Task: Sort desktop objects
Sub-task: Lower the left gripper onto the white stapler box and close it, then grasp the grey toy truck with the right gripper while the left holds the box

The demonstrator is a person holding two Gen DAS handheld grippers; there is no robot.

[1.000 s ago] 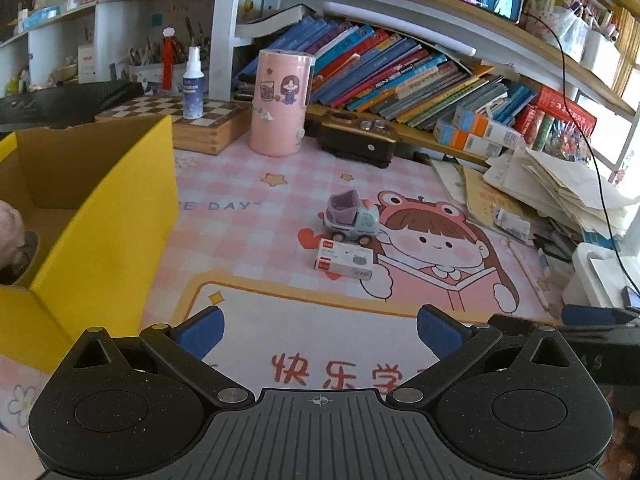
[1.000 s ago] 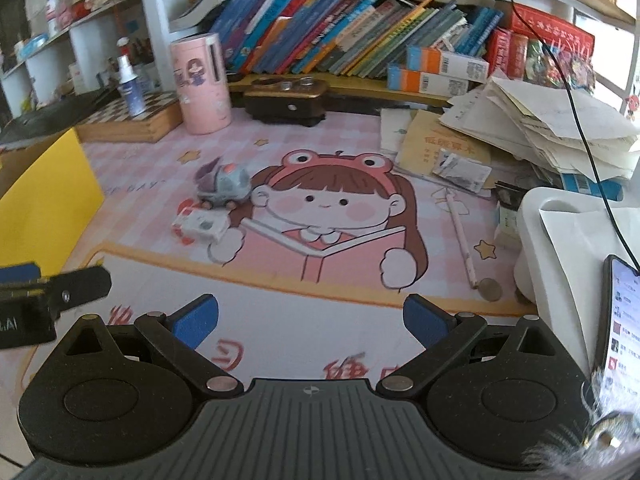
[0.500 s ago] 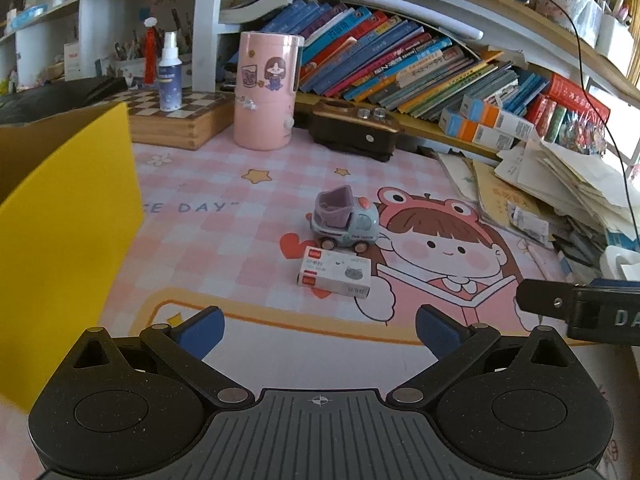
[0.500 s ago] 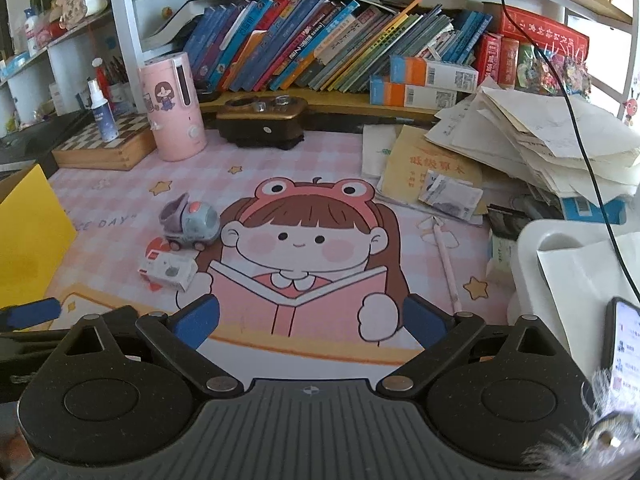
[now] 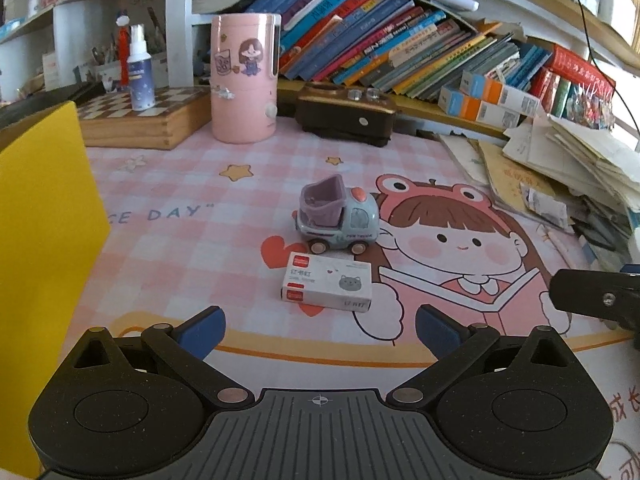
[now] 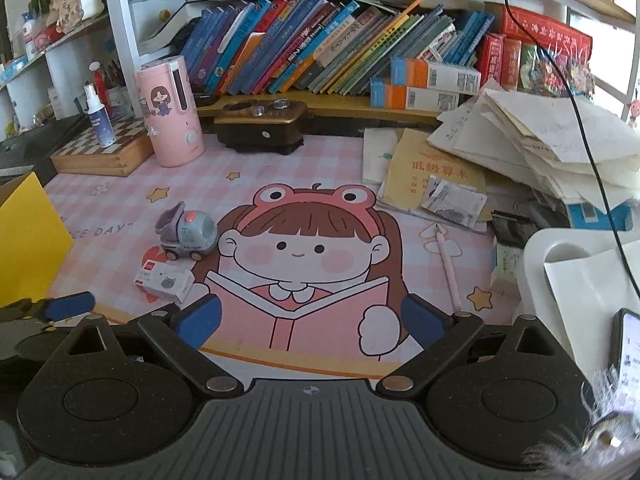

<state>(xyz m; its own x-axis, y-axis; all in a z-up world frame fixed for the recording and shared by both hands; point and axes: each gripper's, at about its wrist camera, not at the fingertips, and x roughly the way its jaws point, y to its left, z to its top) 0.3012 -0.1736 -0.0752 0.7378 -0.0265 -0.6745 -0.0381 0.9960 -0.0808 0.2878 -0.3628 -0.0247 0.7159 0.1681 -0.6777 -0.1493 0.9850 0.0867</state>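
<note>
The left hand-held gripper (image 5: pixel 320 326) hovers low over the pink checked mat (image 5: pixel 192 248) that covers the surface, its blue-padded jaws spread wide with nothing between them. Just ahead of it lies a small white staple box (image 5: pixel 327 287) with a red corner label and a grey cat face, flat on the mat, and right behind the box stands a toy truck (image 5: pixel 338 218) with a purple tipper bed and a pale blue cab, near the box but not clearly touching it. The right hand-held gripper (image 6: pixel 311 318) is likewise wide and empty, held above the cartoon girl printed on the mat; from its camera the staple box (image 6: pixel 165 281) and toy truck (image 6: pixel 187 233) sit ahead and to the left. A yellow cardboard box (image 5: pixel 44 260) rises at the left edge of the mat, well apart from both small items. Farther back stand a pink cylinder (image 5: pixel 244 80) with a girl sticker, a spray bottle (image 5: pixel 140 74) on a wooden chessboard case (image 5: pixel 136 120), and a dark brown box (image 5: pixel 346 114). A pink pencil (image 6: pixel 448 268) lies near the paper pile (image 6: pixel 532 148) on the right
</note>
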